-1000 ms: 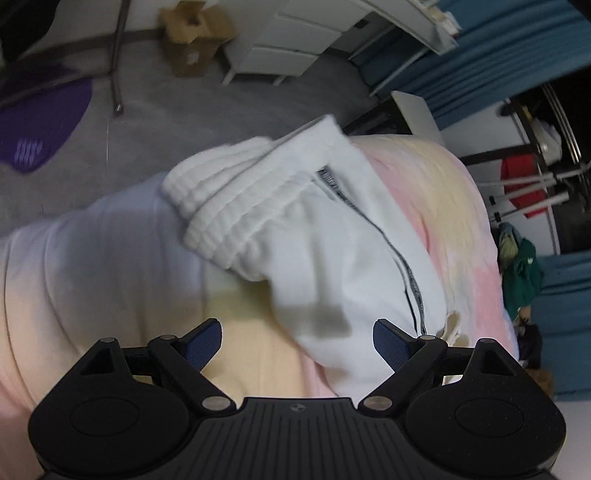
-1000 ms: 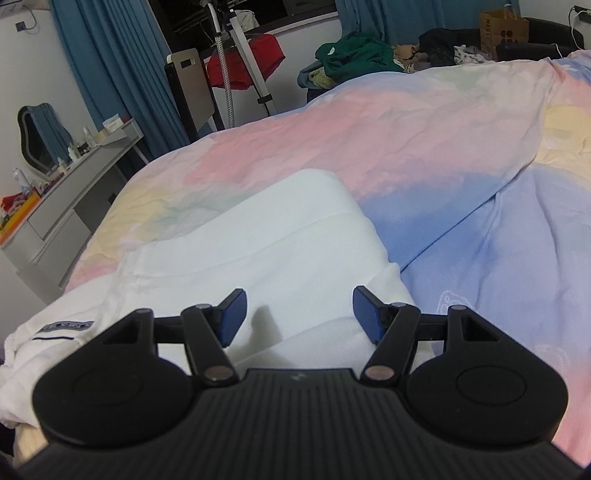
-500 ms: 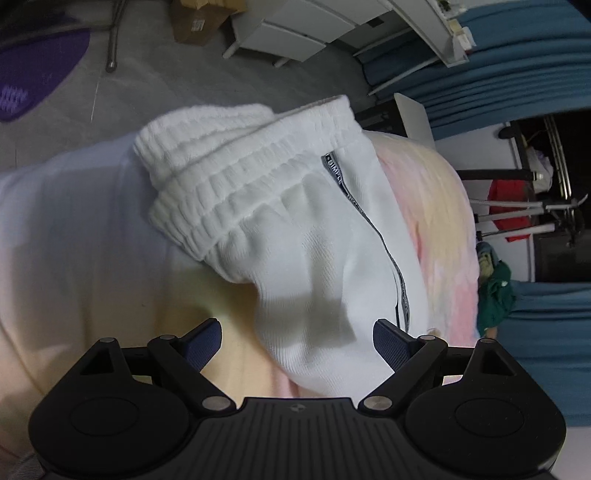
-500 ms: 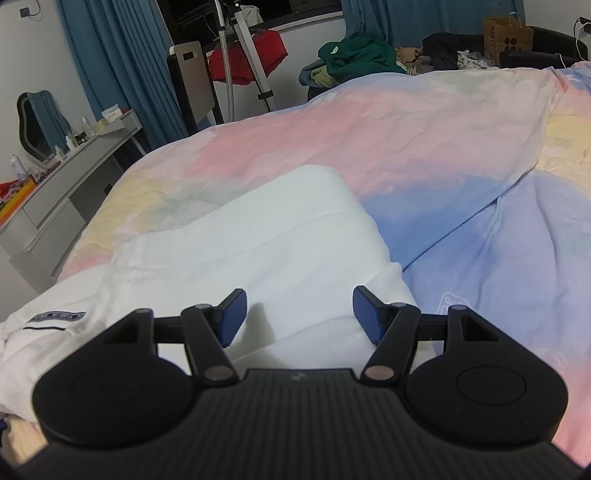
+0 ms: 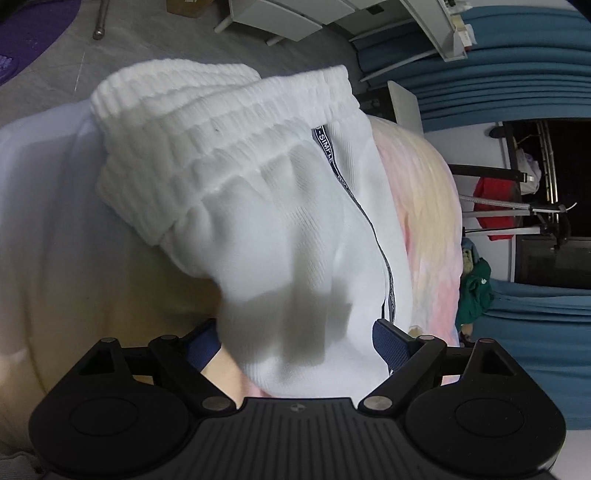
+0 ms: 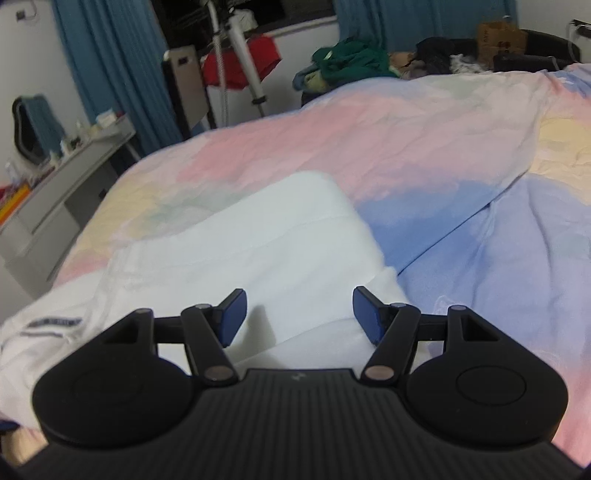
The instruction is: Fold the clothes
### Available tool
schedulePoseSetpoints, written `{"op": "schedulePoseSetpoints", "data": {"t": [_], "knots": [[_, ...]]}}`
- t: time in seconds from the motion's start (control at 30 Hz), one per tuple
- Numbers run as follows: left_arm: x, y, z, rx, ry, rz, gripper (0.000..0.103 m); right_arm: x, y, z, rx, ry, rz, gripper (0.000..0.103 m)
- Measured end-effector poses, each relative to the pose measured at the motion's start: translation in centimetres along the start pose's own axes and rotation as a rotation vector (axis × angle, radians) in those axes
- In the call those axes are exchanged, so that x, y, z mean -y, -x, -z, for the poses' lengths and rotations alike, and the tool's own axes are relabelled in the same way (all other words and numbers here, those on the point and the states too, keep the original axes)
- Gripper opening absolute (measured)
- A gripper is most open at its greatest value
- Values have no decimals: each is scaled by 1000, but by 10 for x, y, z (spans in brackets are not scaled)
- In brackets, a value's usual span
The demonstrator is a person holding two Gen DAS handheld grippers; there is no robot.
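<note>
White sweatpants with a ribbed elastic waistband and a dark lettered side stripe lie on the pastel bed cover. My left gripper points down at them with its jaws closing. The white cloth bulges between the blue pads and hides part of the left pad, with no firm pinch showing. In the right wrist view the same pants lie as a flat folded slab. My right gripper hovers open just above their near end, with nothing between its pads.
The bed cover spreads far to the right. A grey desk stands left of the bed. Beyond the bed are a clothes pile, a red garment on a stand and blue curtains. White drawers stand on the floor.
My left gripper has sunk toward the pants: the waistband looms larger and cloth now fills the space between its pads. The right gripper has stayed put.
</note>
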State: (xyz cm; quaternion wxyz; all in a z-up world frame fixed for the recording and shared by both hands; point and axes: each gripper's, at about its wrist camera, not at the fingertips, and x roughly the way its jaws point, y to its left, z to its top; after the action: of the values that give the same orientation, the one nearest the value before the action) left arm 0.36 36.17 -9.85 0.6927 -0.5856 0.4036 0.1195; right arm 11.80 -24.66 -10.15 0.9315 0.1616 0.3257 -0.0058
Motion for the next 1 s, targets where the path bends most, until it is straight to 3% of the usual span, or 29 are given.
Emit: {"op": "schedulePoseSetpoints", "data": {"t": [0.17,0.27,0.43,0.47,0.53,0.63,0.8,1.0], "knots": [[-2,-10,-6,96,61,-20,79,2,-1,1,11,15,44,66],[-1,-13,-6,152,79,-39,76,-4,-18,9,-14,118,162,66],[14,-6,-5,258,0,-99,43,-3,-11,9,10,108,165,66],[18,-6,-5,273,-22,-111,41,-2,-11,9,1,110,166,66],[29,-3,-2,309,-78,-139,30,-3,-16,10,-28,118,166,68],[50,3,14,403,-181,-202,23,-5,-18,11,-39,136,168,68],[110,6,51,603,-385,-248,20,10,-8,5,-42,46,112,67],[206,-7,127,837,-688,-210,19,37,10,-8,-8,-130,71,66]]}}
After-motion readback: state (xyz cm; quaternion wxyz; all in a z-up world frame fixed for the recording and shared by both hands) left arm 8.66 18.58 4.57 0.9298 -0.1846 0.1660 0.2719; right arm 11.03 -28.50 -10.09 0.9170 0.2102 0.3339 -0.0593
